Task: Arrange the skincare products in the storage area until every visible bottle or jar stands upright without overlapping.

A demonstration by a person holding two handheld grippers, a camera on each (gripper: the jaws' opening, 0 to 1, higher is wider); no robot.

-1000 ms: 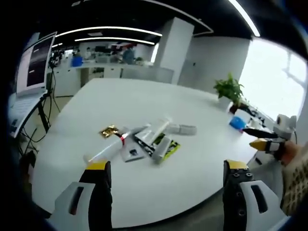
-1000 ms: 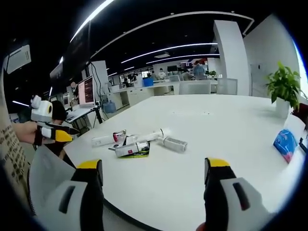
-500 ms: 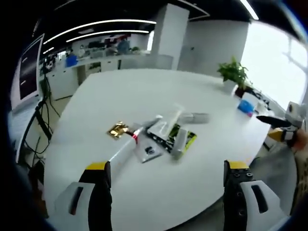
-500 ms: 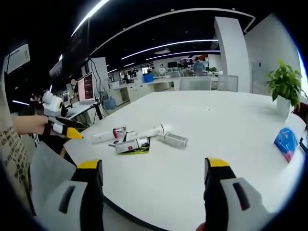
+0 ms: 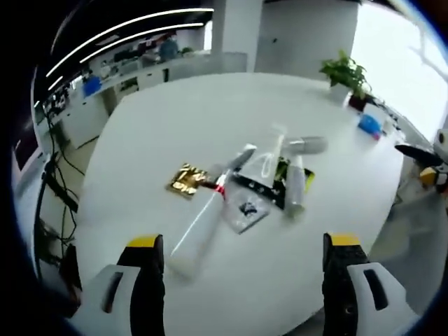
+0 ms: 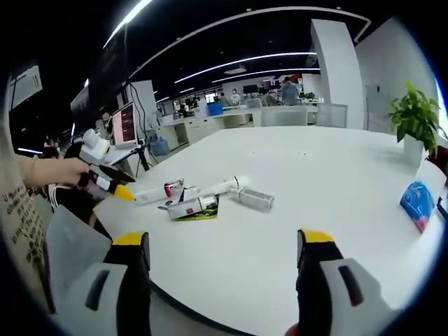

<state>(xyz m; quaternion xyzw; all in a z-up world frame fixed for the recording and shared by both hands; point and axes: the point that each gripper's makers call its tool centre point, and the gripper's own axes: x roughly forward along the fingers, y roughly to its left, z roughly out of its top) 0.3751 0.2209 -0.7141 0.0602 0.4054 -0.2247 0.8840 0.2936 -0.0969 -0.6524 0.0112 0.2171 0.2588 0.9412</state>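
My left gripper (image 5: 238, 260) hangs above the near edge of the round white table (image 5: 161, 126), jaws spread wide with nothing between them; its yellow-tipped fingers (image 5: 145, 243) frame the pile from below. The skincare products lie in one loose cluster near the table's middle, none of them upright. Nearest me is a long white tube (image 5: 199, 227) lying flat, its red-banded end pointing into the pile. Just beside that end sits a crumpled gold packet (image 5: 186, 180). A flat clear sachet (image 5: 245, 210) touches the tube's far end, and beyond it a white tube (image 5: 264, 162) and a grey bottle (image 5: 295, 187) lie across a black-and-green packet (image 5: 283, 171); these overlap. A silver bottle (image 5: 308, 144) lies on its side at the far edge of the cluster. In the right gripper view, my right gripper (image 6: 222, 246) is likewise wide apart and holding nothing, sitting low at the table's rim, well apart from the cluster. The left gripper enters that view from the left, its yellow tip just beside the long white tube (image 6: 150, 195). A blue pouch (image 6: 416, 204) rests far off to the right near a potted plant (image 6: 414, 115).
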